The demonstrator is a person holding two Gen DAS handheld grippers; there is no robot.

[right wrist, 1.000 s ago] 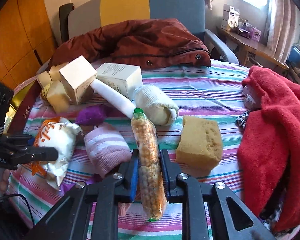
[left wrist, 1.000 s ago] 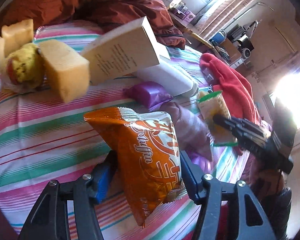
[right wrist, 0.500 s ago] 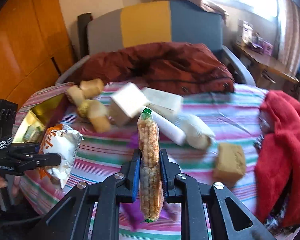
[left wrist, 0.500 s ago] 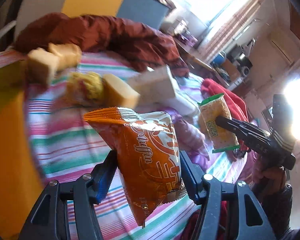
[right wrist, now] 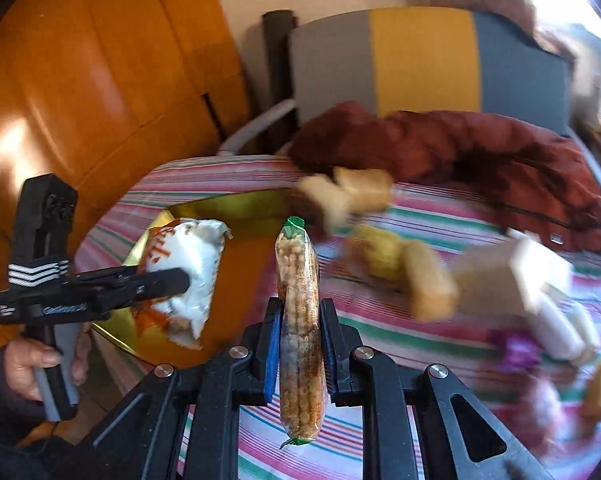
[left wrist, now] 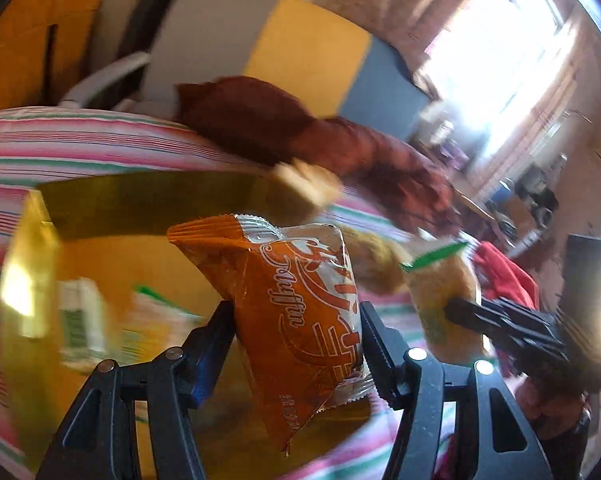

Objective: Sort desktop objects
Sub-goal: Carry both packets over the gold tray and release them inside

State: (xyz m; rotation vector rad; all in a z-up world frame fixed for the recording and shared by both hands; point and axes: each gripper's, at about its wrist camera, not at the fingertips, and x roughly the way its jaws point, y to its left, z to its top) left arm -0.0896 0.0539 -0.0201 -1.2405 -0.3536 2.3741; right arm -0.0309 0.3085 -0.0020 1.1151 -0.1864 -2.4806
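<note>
Both sets of jaws are clamped on snacks right now. Left gripper [left wrist: 296, 316] has the orange muffin bag [left wrist: 300, 312] pinched around its middle, jaws fairly wide since the bag is puffy, top corner sticking up and the bottom seal dangling below. Right gripper [right wrist: 300, 344] is closed much narrower on the long corn-puff packet [right wrist: 300, 328], which stands upright between the blue pads with its green tip on top.

Muffin bag is hanging over the gold tray [right wrist: 244, 208], which sits at the left edge of the striped tablecloth [right wrist: 440, 340]. The corn-puff packet is just off the tray's right side, over the cloth. Looks like a couple of packets are already in the tray [left wrist: 80, 320], but it's too blurry to say what.

If it were me, I'd bring the muffin bag down low over a bare patch of tray before letting go, so it doesn't land on the rim and slide off. Then get the left one out of the way before the right swings in, since the two are close together. Foam blocks [right wrist: 348, 196] and the brown jacket [right wrist: 480, 148] are further back on the cloth, out of the way.
</note>
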